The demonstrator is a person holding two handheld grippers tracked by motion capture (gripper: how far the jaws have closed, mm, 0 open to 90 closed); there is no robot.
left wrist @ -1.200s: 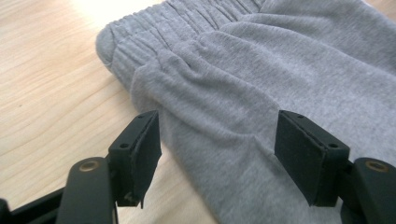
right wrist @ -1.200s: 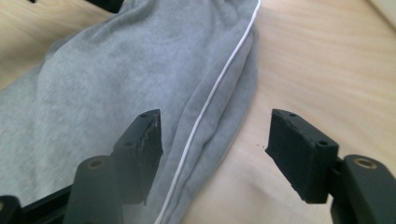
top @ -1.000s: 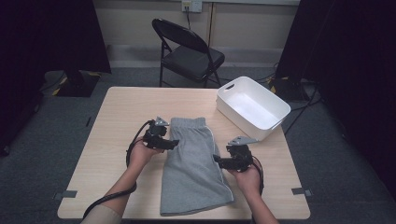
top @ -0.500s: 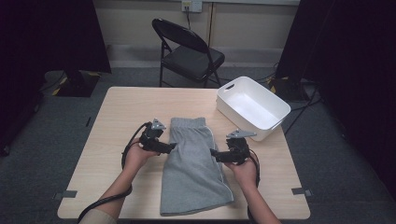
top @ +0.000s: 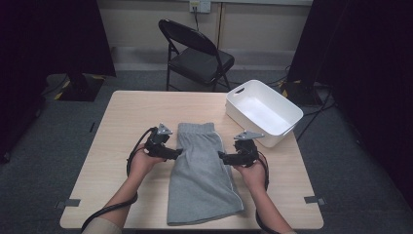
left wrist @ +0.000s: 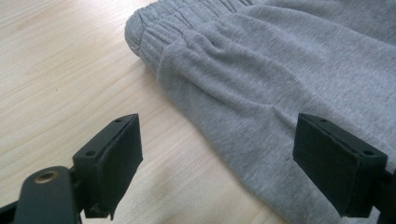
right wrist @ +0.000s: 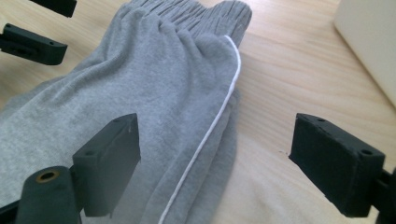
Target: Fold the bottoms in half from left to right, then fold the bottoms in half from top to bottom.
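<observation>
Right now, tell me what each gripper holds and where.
Nothing. The left gripper is open astride the shorts' left edge; the right gripper is open astride their right edge.

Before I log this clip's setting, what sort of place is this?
Probably a staged recording room, not a home: black curtains at both sides, a lone folding chair, and one wooden table bearing only grey shorts and a white bin.
</observation>
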